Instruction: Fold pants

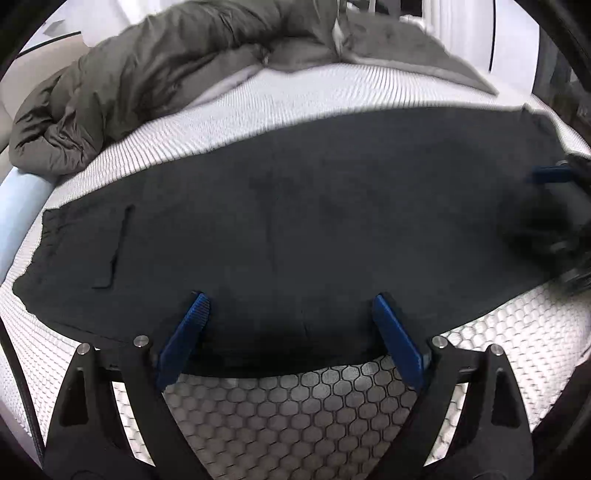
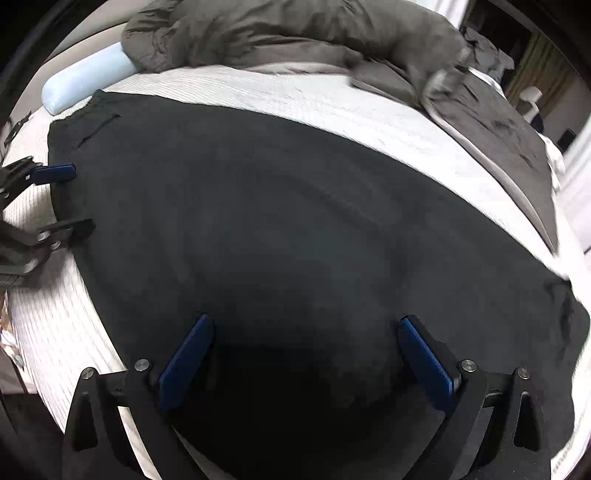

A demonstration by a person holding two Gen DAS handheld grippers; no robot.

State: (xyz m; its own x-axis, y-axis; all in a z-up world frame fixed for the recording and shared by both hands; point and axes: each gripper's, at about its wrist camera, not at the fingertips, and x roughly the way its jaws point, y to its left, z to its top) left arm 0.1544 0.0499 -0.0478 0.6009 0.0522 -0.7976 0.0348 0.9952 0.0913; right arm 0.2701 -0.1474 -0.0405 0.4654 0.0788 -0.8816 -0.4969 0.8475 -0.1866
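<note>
**Dark pants lie flat on a bed, both grippers open above them**

While the dark pants (image 1: 295, 229) lie spread flat across the middle of the bed, nothing holds them. They look like soft, thick, matte cloth, probably light and limp, so they should bend wherever they are lifted and sag between two holds. A slit pocket (image 1: 114, 251) marks the waist end at the left of the left wrist view, and the far end reaches the right gripper. My guess is that pinching an edge or corner at each end would carry the fold best, since a grab mid-panel would only bunch it.

Over the near edge, the left gripper (image 1: 291, 306) hangs with jaws wide apart and empty. Likewise, the right gripper (image 2: 303, 328) has its jaws spread over the cloth, gripping nothing.

Under the pants is a white ribbed mattress (image 1: 303, 99). Behind them sit a crumpled grey duvet (image 2: 280, 33) and a pale blue bolster (image 2: 85, 77).
</note>
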